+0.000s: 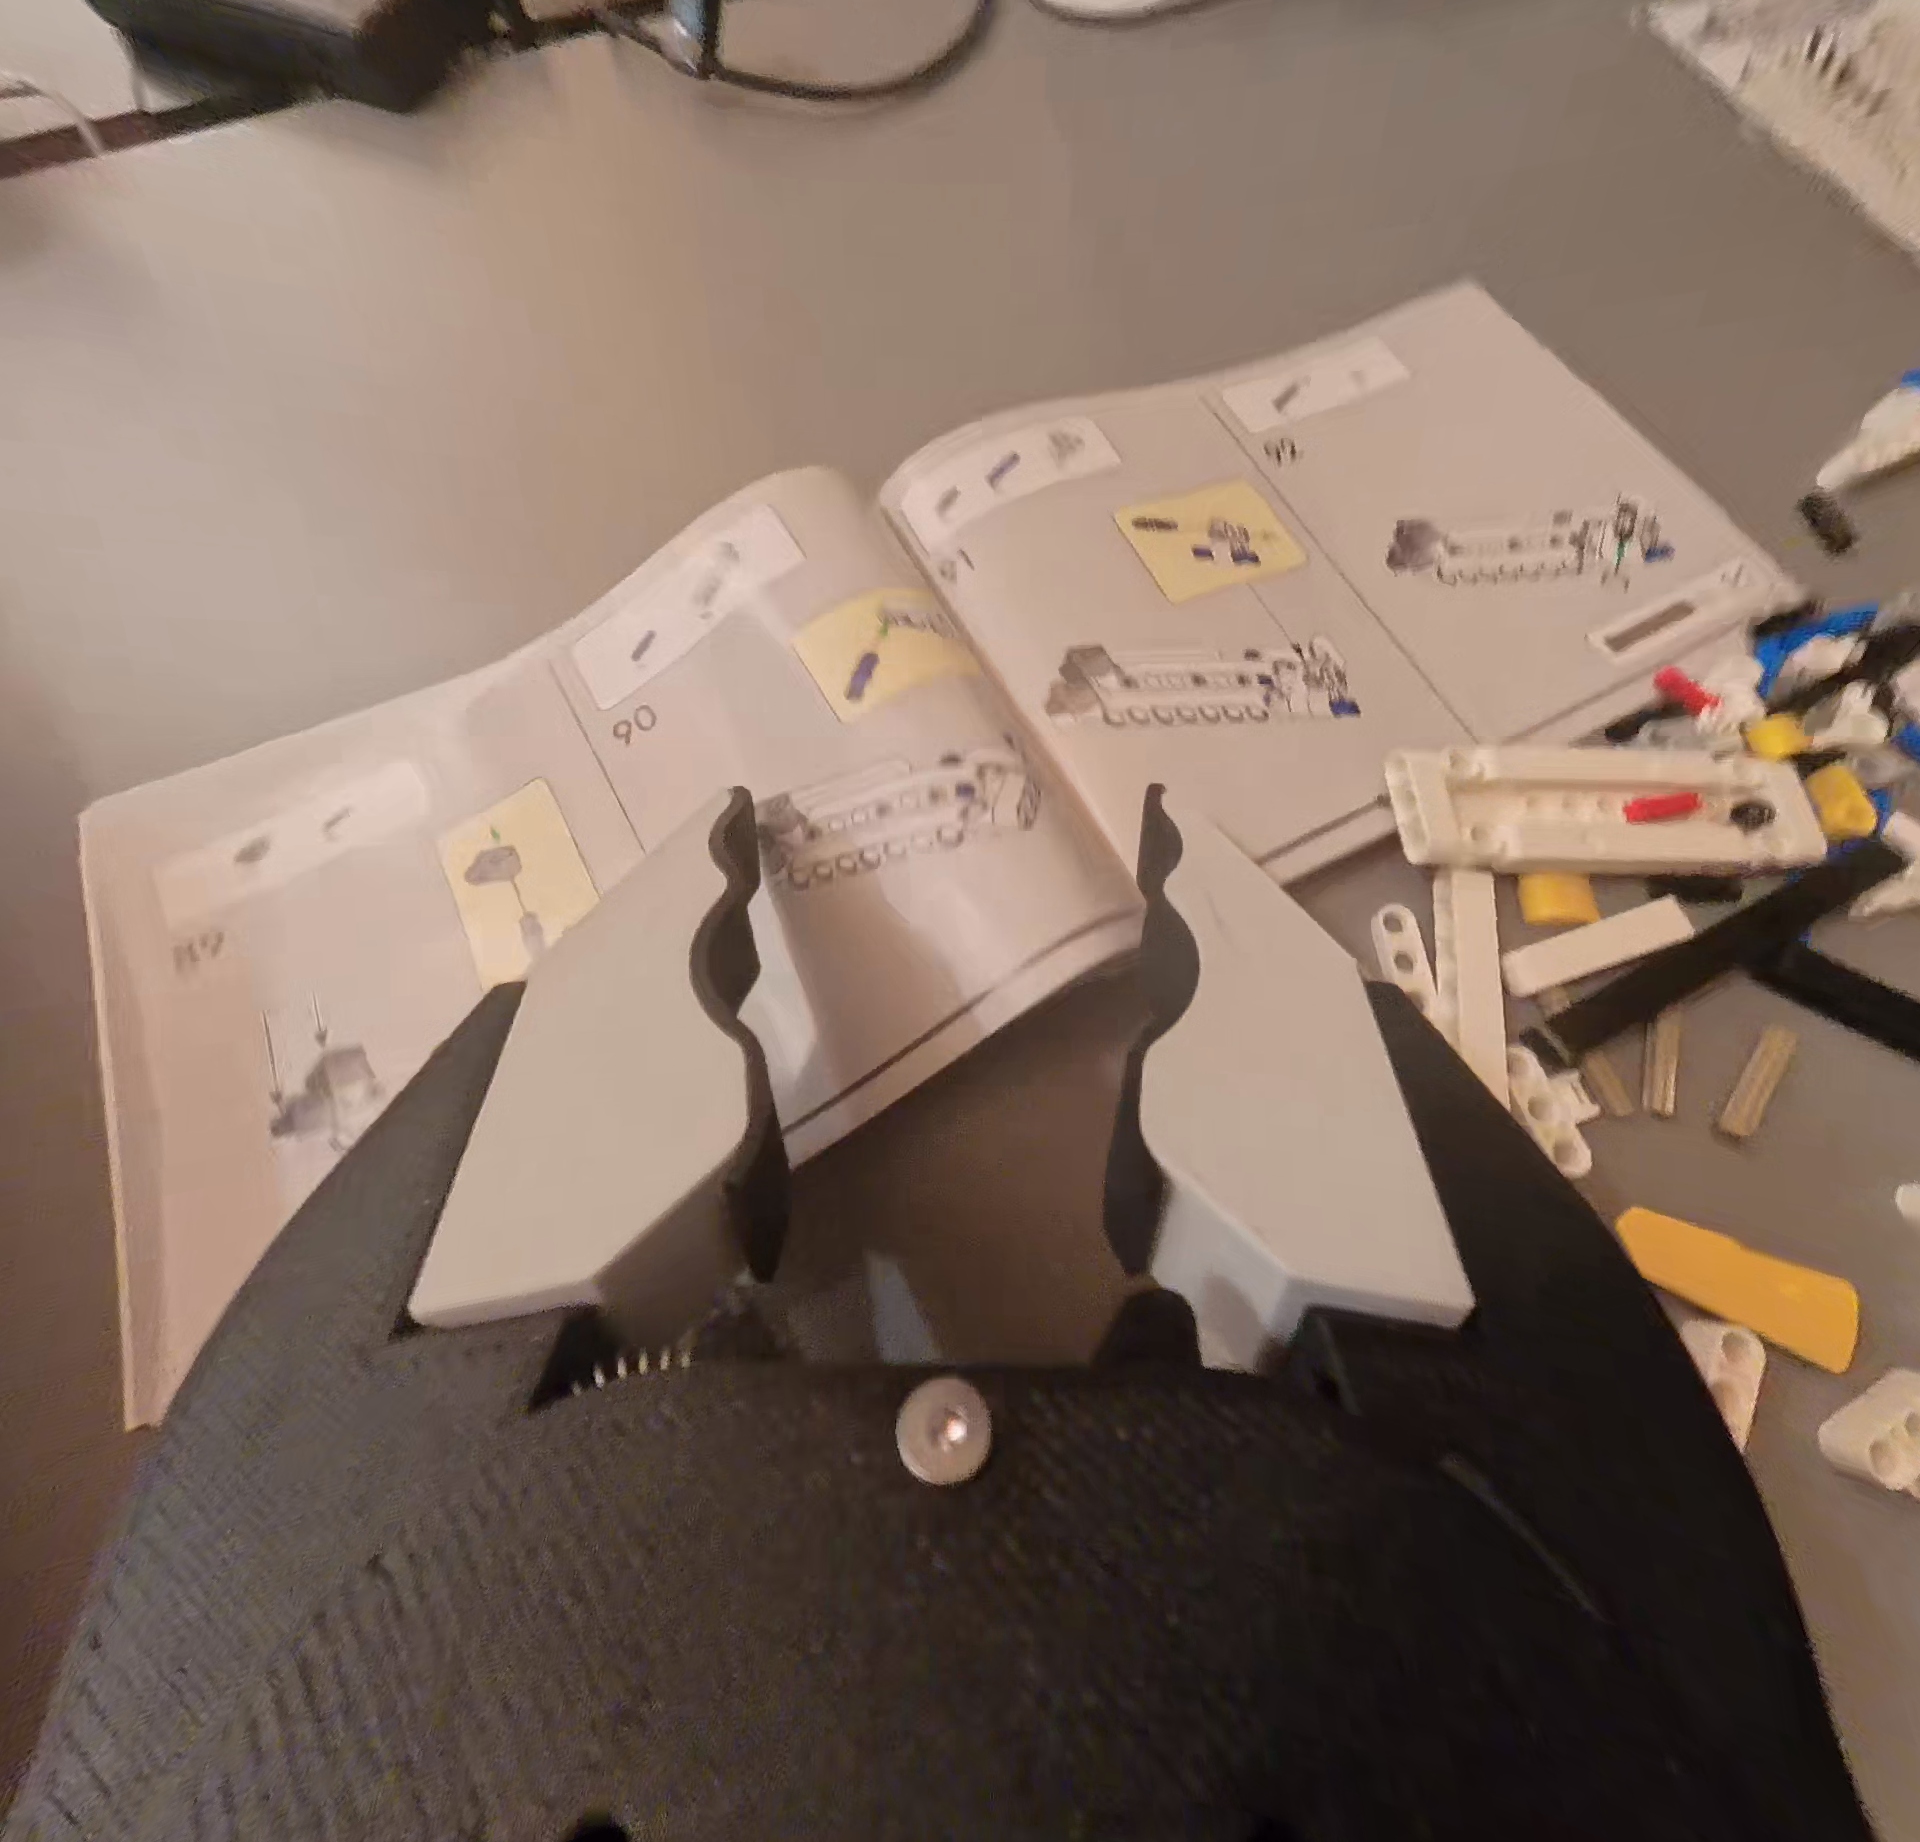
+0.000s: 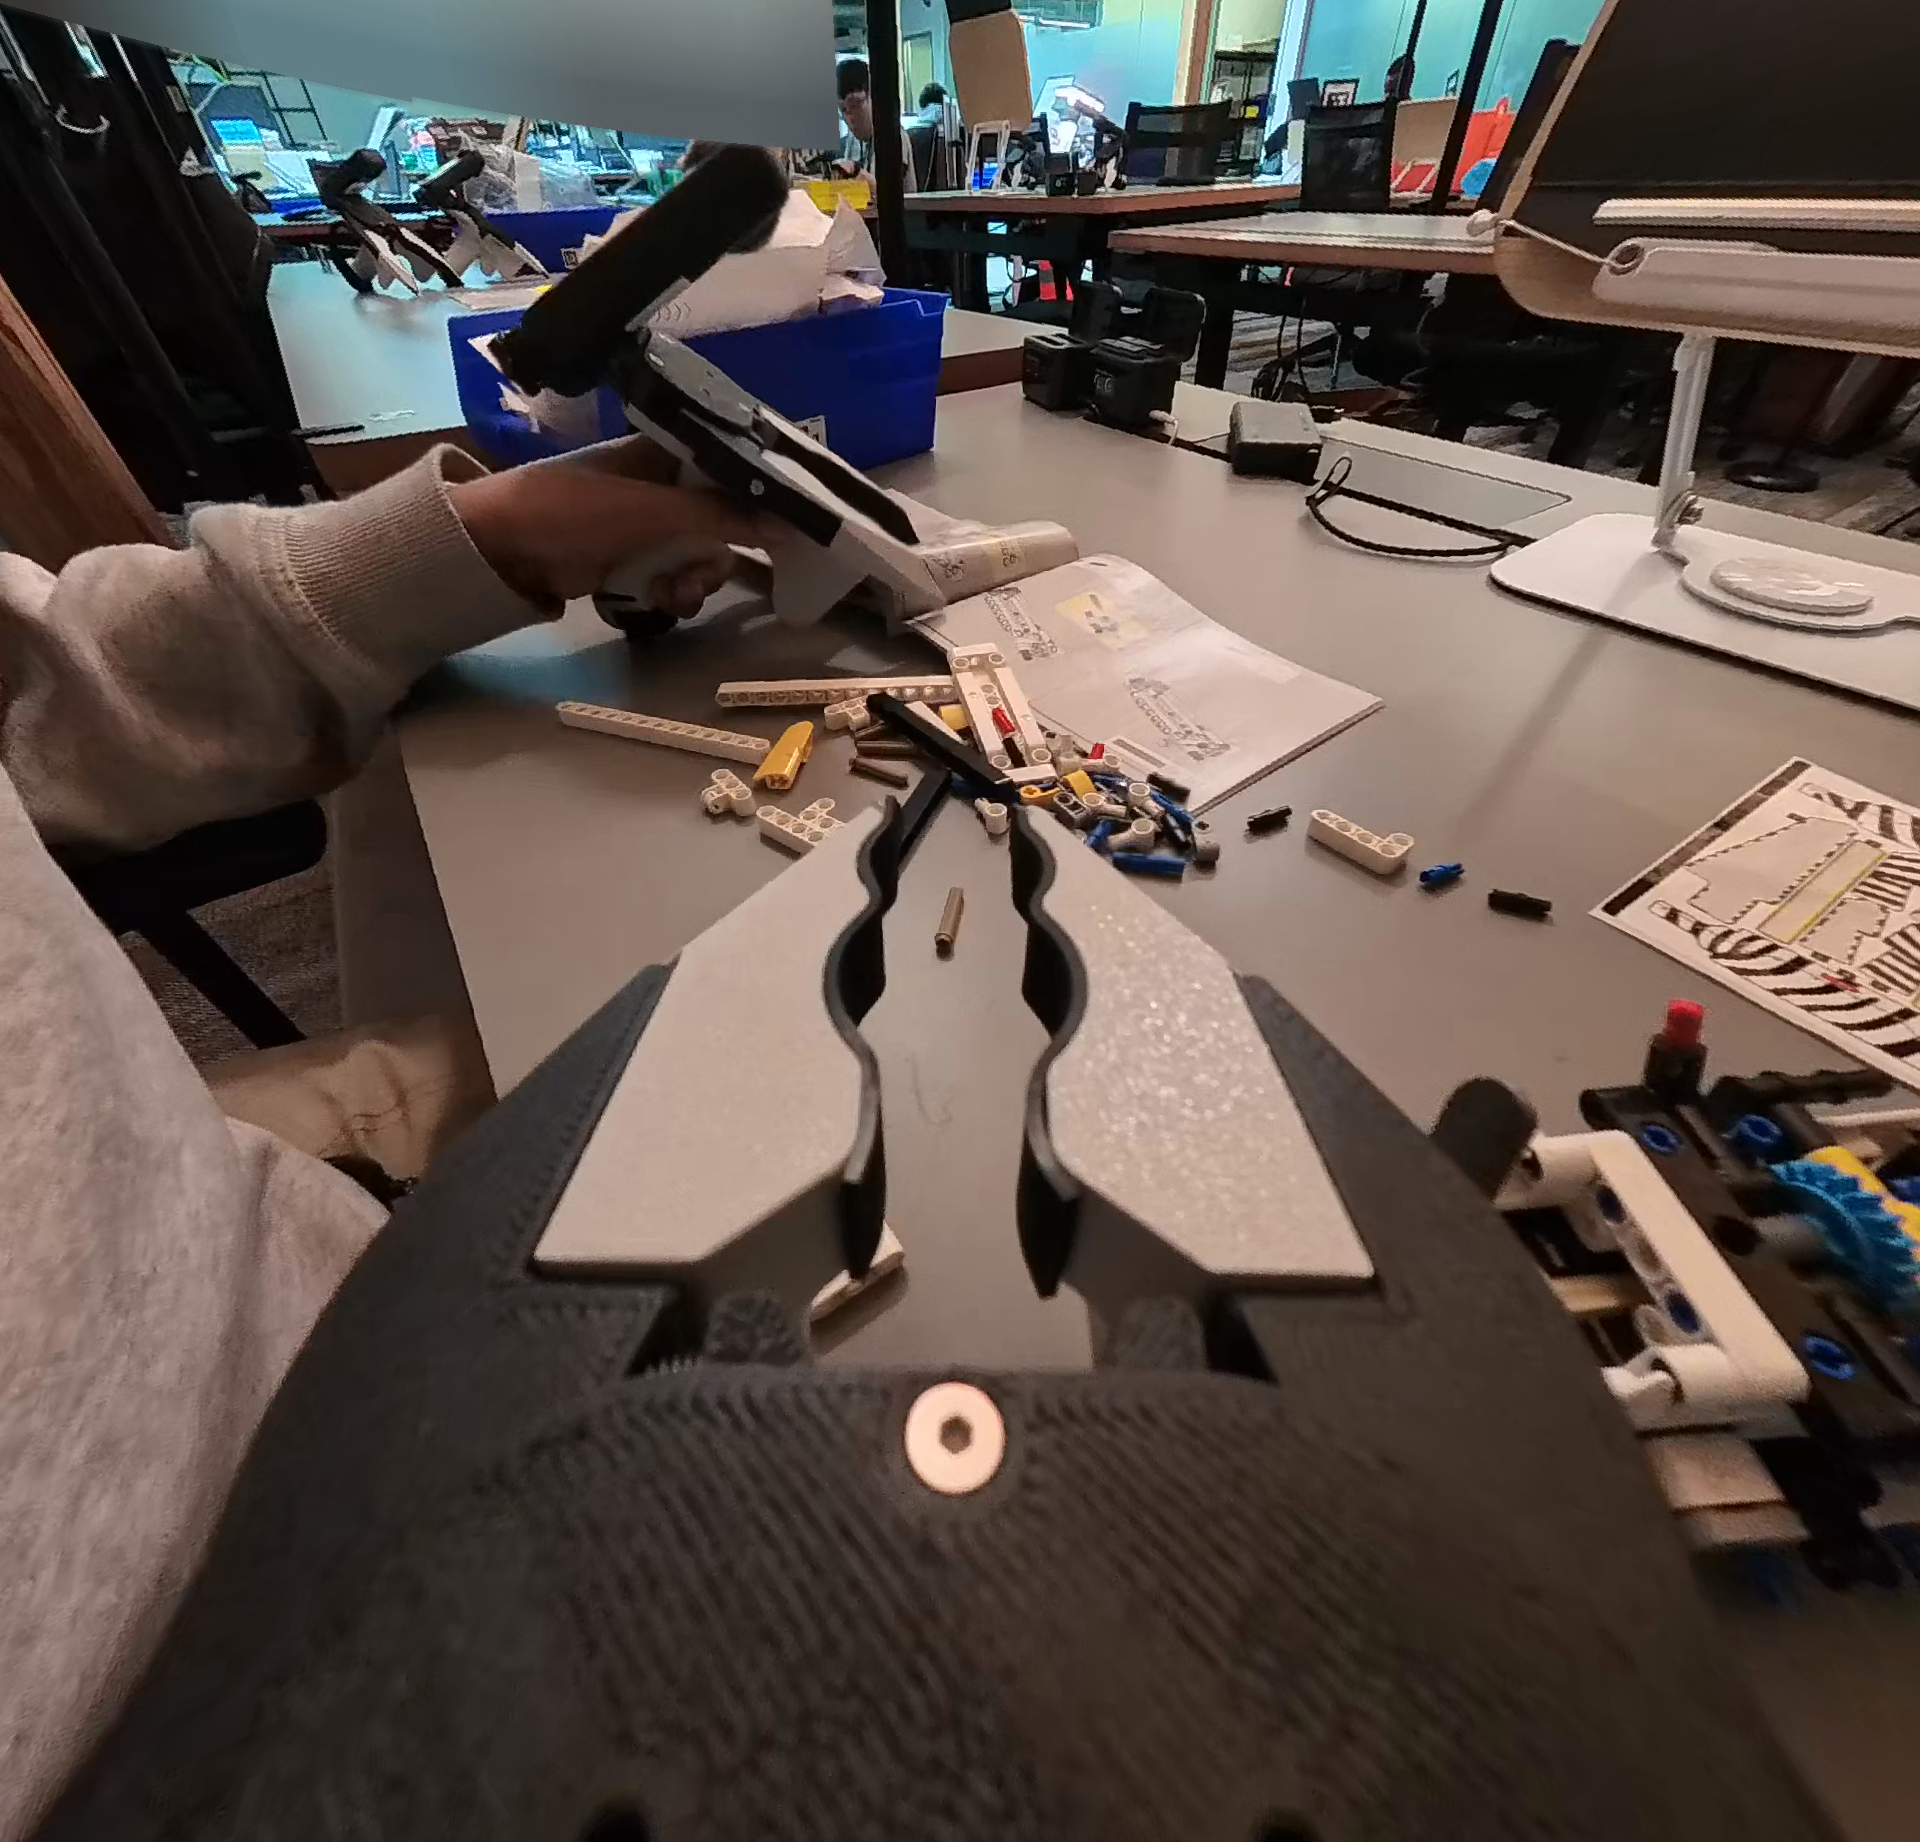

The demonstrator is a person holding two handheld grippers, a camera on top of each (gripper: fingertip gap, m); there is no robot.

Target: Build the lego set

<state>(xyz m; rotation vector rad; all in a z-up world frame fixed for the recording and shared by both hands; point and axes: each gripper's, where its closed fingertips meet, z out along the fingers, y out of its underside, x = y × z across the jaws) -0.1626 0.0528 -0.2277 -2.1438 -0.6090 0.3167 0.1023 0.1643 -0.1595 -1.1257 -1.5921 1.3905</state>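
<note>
Left wrist view: left gripper (image 1: 940, 821) empty, jaws apart, over the open booklet (image 1: 1039, 587) mid-frame; loose pieces (image 2: 1101, 805) at centre of the right wrist view. Right gripper (image 2: 951, 821) empty too, jaws apart. Best to check the page, then pinch one piece squarely.

A blue bin (image 2: 831, 369) stuffed with crumpled white paper (image 2: 790, 254) sits at the far edge of my grey table (image 2: 1455, 919). To its right I see small black boxes (image 2: 1101, 371) and a black cable (image 2: 1392, 530). A white monitor stand (image 2: 1704, 571) rests at the right, with more desks (image 2: 1288, 234) behind.
</note>
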